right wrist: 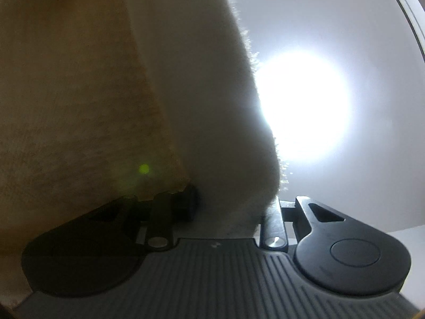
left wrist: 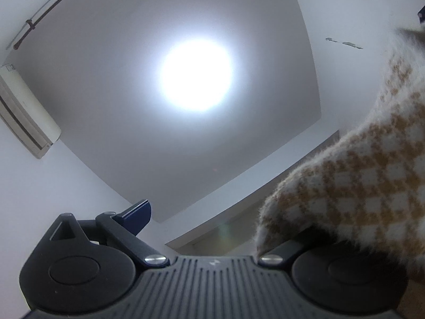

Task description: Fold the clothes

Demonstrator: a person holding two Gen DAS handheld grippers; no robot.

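Pointing steeply upward at a white ceiling, both hand-held grippers carry a fuzzy knitted garment into the air.

In the left wrist view, an air conditioner point(left wrist: 25, 114) sits on the wall far to the left of the left gripper point(left wrist: 212, 228), and a round ceiling light point(left wrist: 196, 75) glares straight ahead of it. The left finger point(left wrist: 138, 216) of this gripper stands free and bare. The garment point(left wrist: 366, 183), checked in mustard and cream, drapes over the right finger and hides it, so whether these jaws pinch the cloth cannot be told.

In the right wrist view, the same garment fills everything left of and ahead of the right gripper point(right wrist: 228, 212). A cream fold drops down between the 2 fingers, which stand partly apart. Whether the pads press on that fold is hidden by the fabric itself.

This looks like an early step: lifting the garment clear so it hangs straight. The next move likely calls for a firm hold at 2 edges, then lowering it flat and spread before any fold is made.
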